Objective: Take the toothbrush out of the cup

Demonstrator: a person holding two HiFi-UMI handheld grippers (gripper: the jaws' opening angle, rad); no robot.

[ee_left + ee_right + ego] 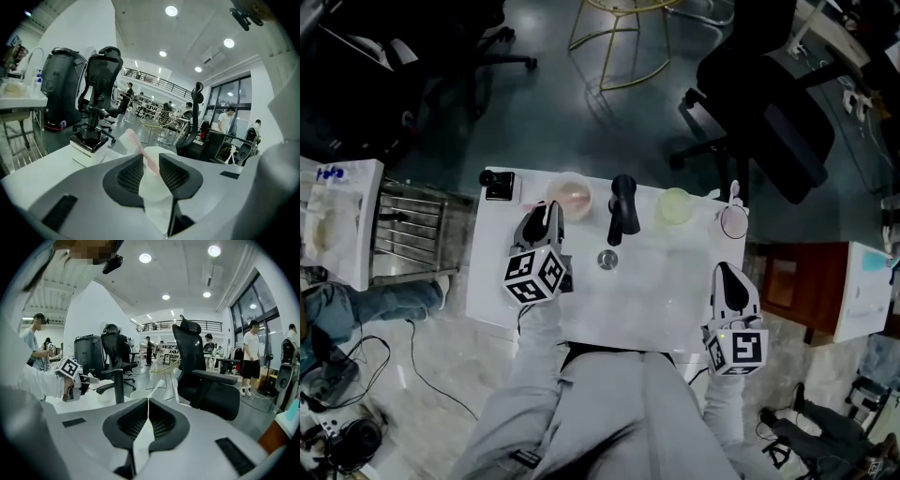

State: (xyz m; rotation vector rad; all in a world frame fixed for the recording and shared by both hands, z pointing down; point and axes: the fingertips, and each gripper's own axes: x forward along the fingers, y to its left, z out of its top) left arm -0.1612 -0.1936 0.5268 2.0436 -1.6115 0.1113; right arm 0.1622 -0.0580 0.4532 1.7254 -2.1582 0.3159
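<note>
Head view: white table (666, 300) with the person's grey sleeves and legs at the near edge. The left gripper (546, 217) is nosed up to the pink cup (570, 195) at the table's far edge. A black tap (623, 208) stands just right of the cup, with a round drain (607, 260) in front of it. A green cup (675, 206) sits further right and a small black-and-white box (499, 185) at the far left corner. The right gripper (724, 272) is low at the right edge, well apart from all of it. Black office chair (769, 112) beyond the table.

Left gripper view: jaws part-way apart. The pink toothbrush (139, 147) stands in the cup (158, 150), its handle slanting across the gap, bristles up and left. The gap is wider than the handle and no clear pinch shows. Box (89, 145) left, tap (194, 117) right, neither blocking.

Right gripper view: right gripper (148, 401) jaws together, nothing between them. Tap (118, 380) and chair (206, 376) ahead.
</note>
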